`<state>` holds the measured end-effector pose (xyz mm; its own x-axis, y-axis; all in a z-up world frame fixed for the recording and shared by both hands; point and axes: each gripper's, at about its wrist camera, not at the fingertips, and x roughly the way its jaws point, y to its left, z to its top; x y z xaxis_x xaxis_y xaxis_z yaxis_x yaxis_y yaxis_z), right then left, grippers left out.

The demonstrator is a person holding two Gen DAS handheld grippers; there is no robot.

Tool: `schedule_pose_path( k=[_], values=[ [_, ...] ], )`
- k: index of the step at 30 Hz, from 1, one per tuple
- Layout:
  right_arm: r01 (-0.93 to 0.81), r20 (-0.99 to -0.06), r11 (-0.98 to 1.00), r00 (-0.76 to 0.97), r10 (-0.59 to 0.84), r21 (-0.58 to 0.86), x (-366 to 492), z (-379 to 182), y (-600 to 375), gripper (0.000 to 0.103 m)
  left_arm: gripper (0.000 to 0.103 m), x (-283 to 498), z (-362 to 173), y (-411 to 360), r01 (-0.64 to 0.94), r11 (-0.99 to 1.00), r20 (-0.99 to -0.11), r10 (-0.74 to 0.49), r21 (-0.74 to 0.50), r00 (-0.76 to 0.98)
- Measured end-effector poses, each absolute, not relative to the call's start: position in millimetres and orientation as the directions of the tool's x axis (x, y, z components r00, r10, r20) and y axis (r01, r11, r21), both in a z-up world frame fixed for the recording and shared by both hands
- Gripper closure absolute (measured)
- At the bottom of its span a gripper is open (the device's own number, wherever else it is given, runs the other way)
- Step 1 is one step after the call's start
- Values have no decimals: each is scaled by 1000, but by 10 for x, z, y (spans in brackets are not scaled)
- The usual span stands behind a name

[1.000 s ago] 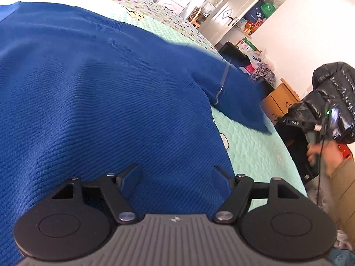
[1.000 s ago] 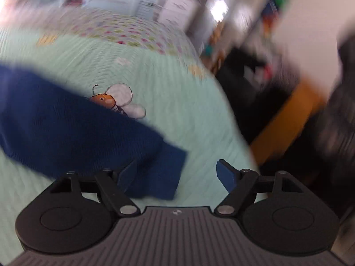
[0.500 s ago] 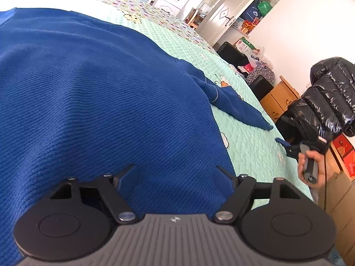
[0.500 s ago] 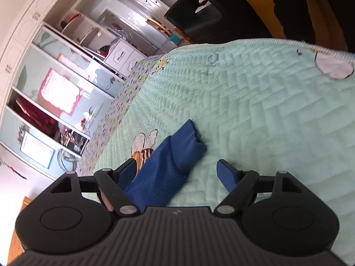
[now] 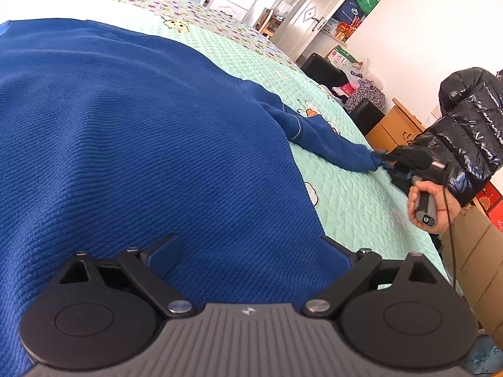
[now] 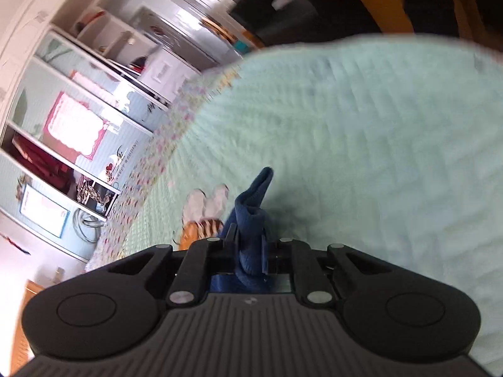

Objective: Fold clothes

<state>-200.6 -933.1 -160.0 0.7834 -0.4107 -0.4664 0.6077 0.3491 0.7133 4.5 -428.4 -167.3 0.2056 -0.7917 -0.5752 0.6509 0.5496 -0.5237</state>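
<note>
While a blue sweater (image 5: 132, 144) lies spread on the mint quilt (image 5: 355, 201), its sleeve cuff (image 6: 251, 216) is caught.
Right gripper (image 6: 250, 245) jaws closing on the cuff; left gripper (image 5: 251, 251) jaws opening above the sweater body, nothing pinched.

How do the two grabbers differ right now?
The left gripper has its fingers spread wide and opening above the blue sweater, gripping nothing; the right gripper is closing tightly on the sleeve cuff. The left sits level, the right rolled sideways. Both are black, hand-held tools.

Ribbed royal-blue sweater (image 5: 132, 132) on mint-green quilted bedspread (image 5: 355, 194)
</note>
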Motion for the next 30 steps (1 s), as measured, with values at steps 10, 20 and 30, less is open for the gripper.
schedule_pose_path(
  k=[10,20,30],
  values=[
    [720,-587,266,684,-433,641,-2255,-1821,-9458,82,7,90,-1664,-4281,629,549,-576,-795,-551,191],
    [722,-488,418,685,-540,551,-2606,-1364,-8442,41,7,146,-1570,-4173,561,558,-577,-800,-612,166],
    [280,-423,525,889,173,804,-2494,-1554,-6596,41,6,17,-1048,-3091,528,721,-603,-680,-448,418]
  ],
)
